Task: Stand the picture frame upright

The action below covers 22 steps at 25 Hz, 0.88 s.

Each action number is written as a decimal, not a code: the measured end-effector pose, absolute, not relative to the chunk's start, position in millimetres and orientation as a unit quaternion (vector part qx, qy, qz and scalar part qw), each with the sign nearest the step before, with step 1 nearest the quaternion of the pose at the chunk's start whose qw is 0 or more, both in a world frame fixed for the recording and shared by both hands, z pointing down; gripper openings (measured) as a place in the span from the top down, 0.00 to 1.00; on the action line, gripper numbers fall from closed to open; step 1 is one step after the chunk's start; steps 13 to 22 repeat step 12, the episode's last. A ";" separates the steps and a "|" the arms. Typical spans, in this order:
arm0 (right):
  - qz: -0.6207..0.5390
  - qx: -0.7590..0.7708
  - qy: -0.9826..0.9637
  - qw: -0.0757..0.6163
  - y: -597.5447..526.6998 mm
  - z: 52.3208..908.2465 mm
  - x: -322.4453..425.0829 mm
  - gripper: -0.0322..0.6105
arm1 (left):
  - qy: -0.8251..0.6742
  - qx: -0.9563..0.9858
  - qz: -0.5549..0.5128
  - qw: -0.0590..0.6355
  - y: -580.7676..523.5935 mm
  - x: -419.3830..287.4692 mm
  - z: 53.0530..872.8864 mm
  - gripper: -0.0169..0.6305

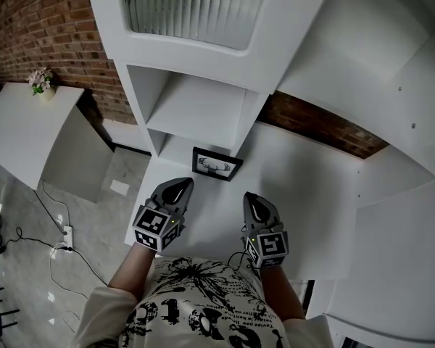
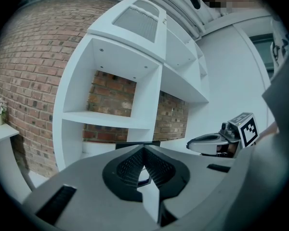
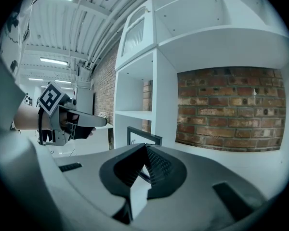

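- Grey plastic sits nearest the person: the left tool [image 1: 175, 188] and the right tool [image 1: 256, 201] hang side by side over the near part of the white table [image 1: 304, 194]. Both point away from the body toward the shelving.
- Each tool has its jaws pressed together with nothing between them. In the left gripper view and in the right gripper view the ribbed pads meet in a closed V.
- Just past the tips, on the table, is the picture frame [image 1: 216, 165], which has a dark border and a pale print with an antler-like drawing.
- The frame lies ahead of both tools, between the lines they point along. It is ahead and a little to the right of the left tool, and ahead and to the left of the right tool. The left tool looks the nearer of the two.
- The frame's long axis runs across the person's front, from left to right, with its face turned back toward the tools.
- In the right gripper view the frame appears to stand on its lower edge and not to lie flat, so the task looks done or nearly done.
- Behind the frame rises the white shelf unit [image 1: 203, 107], and the frame sits at the foot of its upright divider. I cannot tell whether it leans on that divider or stands free.
- If it needs steadying, a tool would reach straight forward for the top edge. A push from the front could tip the frame backward.
- Farthest back is the brick wall [image 1: 43, 20].
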State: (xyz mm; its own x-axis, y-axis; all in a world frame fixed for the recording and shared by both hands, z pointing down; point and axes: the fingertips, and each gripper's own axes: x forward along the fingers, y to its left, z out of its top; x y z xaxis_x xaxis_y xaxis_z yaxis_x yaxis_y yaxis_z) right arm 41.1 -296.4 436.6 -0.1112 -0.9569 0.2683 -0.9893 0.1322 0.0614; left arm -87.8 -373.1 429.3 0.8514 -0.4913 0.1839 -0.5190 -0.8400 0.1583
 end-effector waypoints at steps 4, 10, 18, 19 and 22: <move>0.061 0.654 -0.743 0.127 -297.8 436.1 39.6 0.95 | -0.260 0.958 0.070 0.099 -371.9 -86.4 430.1 0.95; 0.065 0.657 -0.740 0.128 -298.3 436.7 39.1 0.95 | -0.257 0.959 0.071 0.098 -371.1 -86.1 430.5 0.95; 0.067 0.657 -0.740 0.128 -298.8 437.7 39.4 0.94 | -0.256 0.959 0.070 0.100 -371.1 -85.6 430.8 0.95; 0.067 0.657 -0.740 0.128 -298.8 437.7 39.4 0.94 | -0.256 0.959 0.070 0.100 -371.1 -85.6 430.8 0.95; 0.067 0.657 -0.740 0.128 -298.8 437.7 39.4 0.94 | -0.256 0.959 0.070 0.100 -371.1 -85.6 430.8 0.95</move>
